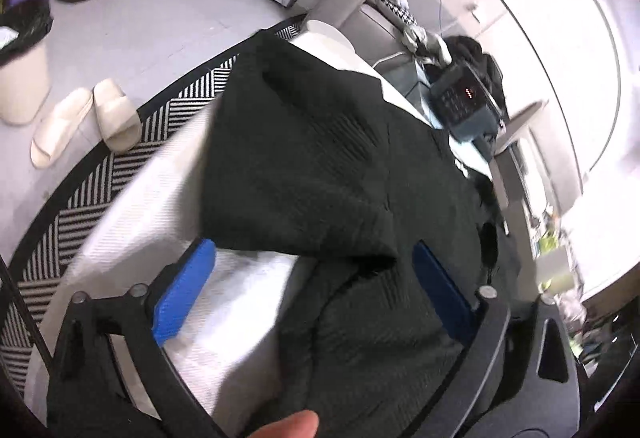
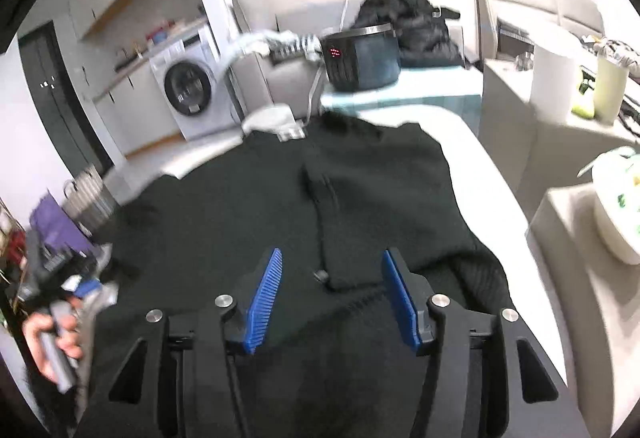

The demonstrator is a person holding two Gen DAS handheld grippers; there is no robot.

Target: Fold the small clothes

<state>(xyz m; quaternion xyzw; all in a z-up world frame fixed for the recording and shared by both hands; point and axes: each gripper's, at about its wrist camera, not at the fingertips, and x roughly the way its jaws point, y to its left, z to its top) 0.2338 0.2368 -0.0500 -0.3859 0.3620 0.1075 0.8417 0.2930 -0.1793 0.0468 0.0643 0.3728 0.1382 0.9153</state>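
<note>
left gripper [image 1: 316,290]: hovering spread wide, pinching nothing, over black garment's folded edge | right gripper [image 2: 330,298]: hanging part-spread, gripping nothing, above garment | black garment [image 2: 280,197]: lying folded over on white table [image 2: 500,173] | dark appliance [image 2: 362,59]: sitting beyond, at table's far end

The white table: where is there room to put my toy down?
A bare strip of white table runs along the black garment's right edge. Another shows at its left, beside the striped rug. The far end is crowded by the dark appliance.
</note>
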